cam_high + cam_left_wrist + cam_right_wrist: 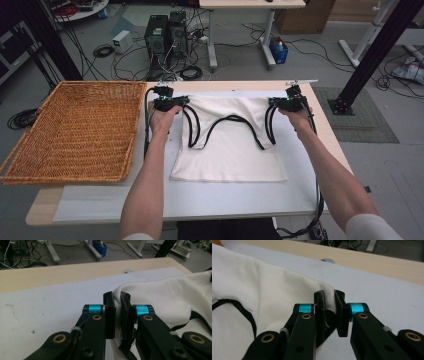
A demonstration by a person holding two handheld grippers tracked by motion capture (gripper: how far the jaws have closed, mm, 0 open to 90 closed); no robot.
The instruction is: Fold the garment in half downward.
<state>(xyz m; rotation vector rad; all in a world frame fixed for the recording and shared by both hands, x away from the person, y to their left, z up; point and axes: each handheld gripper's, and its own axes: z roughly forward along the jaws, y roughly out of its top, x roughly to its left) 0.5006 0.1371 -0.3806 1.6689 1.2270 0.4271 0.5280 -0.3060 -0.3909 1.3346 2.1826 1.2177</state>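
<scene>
A white sleeveless top with black trim (227, 147) lies on the pale mat, its far part folded back toward me so the black straps show on top. My left gripper (184, 101) is shut on the fold's far left corner. Cloth (162, 295) is pinched between the jaws of the left gripper (117, 298). At the far right corner my right gripper (273, 102) is likewise shut on the fabric. In the right gripper view the white cloth (262, 290) runs into the narrow gap of the right gripper (329, 296). Both corners are lifted slightly off the mat.
A large wicker basket (80, 130) stands at the left of the table, hanging over its left edge. The white mat (200, 197) covers the wooden tabletop (327, 135). Beyond the far edge are computer towers (165, 35), cables and a desk's legs on the floor.
</scene>
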